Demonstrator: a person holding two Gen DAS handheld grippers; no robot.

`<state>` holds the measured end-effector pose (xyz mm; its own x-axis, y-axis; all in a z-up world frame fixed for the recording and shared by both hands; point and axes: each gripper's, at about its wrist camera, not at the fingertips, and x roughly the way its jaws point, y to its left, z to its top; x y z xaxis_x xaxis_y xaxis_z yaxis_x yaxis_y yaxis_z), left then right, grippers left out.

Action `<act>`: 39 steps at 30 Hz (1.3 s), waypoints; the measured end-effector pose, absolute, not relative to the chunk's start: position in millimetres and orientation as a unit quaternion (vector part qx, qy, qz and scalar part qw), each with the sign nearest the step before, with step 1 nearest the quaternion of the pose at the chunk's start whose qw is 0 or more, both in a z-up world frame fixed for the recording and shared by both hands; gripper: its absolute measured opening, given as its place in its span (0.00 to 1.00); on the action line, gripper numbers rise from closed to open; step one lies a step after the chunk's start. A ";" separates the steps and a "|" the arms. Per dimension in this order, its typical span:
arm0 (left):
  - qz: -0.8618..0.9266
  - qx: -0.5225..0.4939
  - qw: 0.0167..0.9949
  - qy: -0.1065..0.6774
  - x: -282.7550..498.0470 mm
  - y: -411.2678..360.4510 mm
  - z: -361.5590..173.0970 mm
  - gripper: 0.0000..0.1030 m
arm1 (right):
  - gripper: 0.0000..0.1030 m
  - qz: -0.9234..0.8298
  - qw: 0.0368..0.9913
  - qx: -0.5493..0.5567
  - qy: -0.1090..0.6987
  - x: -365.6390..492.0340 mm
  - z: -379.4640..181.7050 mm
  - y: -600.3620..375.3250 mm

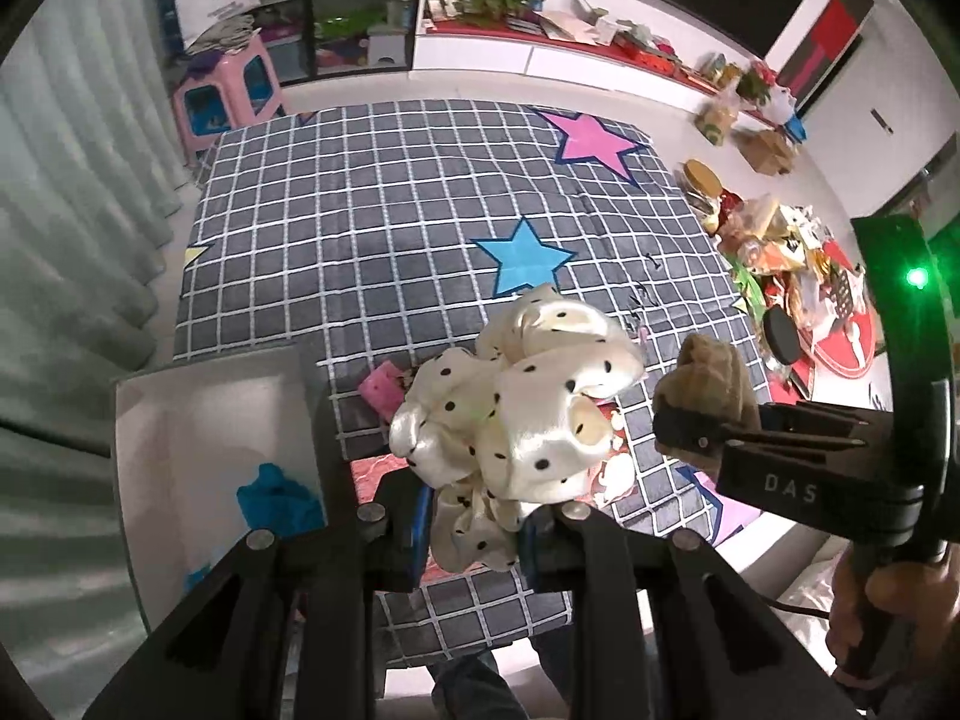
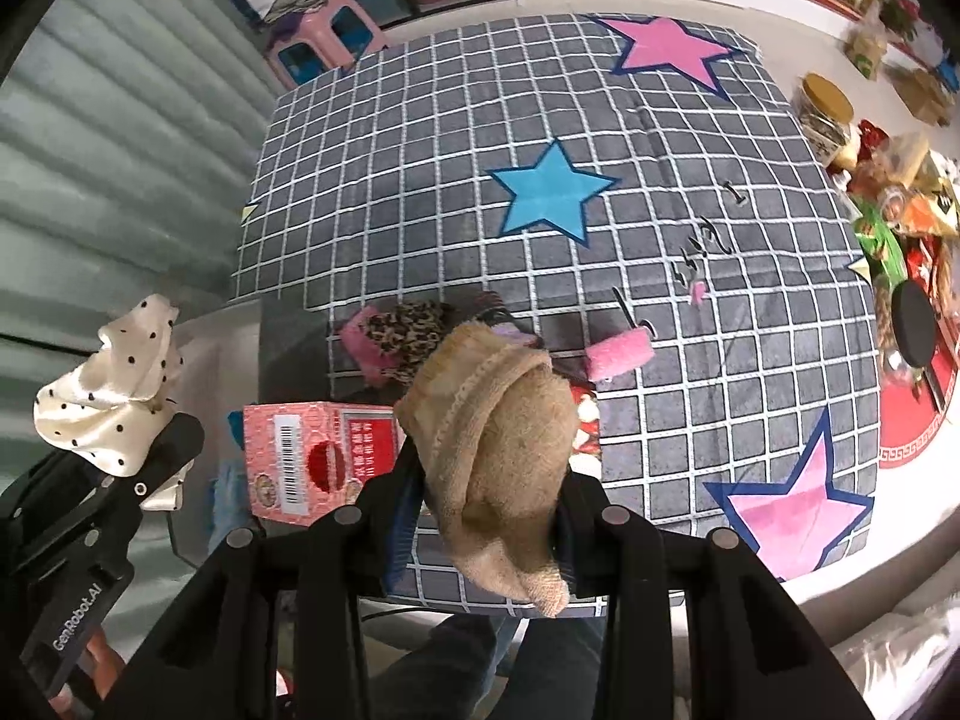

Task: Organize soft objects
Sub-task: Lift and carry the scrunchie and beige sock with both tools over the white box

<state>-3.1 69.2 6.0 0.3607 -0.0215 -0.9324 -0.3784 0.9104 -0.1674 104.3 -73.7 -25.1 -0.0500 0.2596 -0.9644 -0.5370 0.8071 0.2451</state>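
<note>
My left gripper (image 1: pixel 474 516) is shut on a cream satin cloth with black dots (image 1: pixel 516 402), held bunched above the near edge of the checked cover. It shows again at the left of the right wrist view, left gripper (image 2: pixel 162 450) with the dotted cloth (image 2: pixel 114 384). My right gripper (image 2: pixel 486 516) is shut on a tan fuzzy sock (image 2: pixel 492 420) that hangs folded between its fingers. In the left wrist view the right gripper (image 1: pixel 690 426) and the sock (image 1: pixel 714 372) sit to the right. A leopard-print piece (image 2: pixel 408 330) and a pink roll (image 2: pixel 618 354) lie on the cover below.
A grey checked cover with stars (image 1: pixel 390 228) spreads over the surface. A white bin (image 1: pixel 198 408) holding a blue cloth (image 1: pixel 276 498) stands at its near left. A red carton with a barcode (image 2: pixel 300 456) lies beside it. Floor clutter (image 1: pixel 780 252) on the right, pink stool (image 1: pixel 228 90) far left.
</note>
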 end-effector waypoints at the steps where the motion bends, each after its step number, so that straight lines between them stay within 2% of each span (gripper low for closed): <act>1: 0.113 -0.182 0.805 0.554 -5.5 70.8 6.0 0.24 | 0.38 0.294 0.681 -0.106 0.662 103.1 -24.3 -71.5; 39: 0.115 -0.214 0.791 0.561 -78.2 89.7 -12.6 0.24 | 0.38 0.347 0.645 -0.197 0.652 46.5 -25.8 0.0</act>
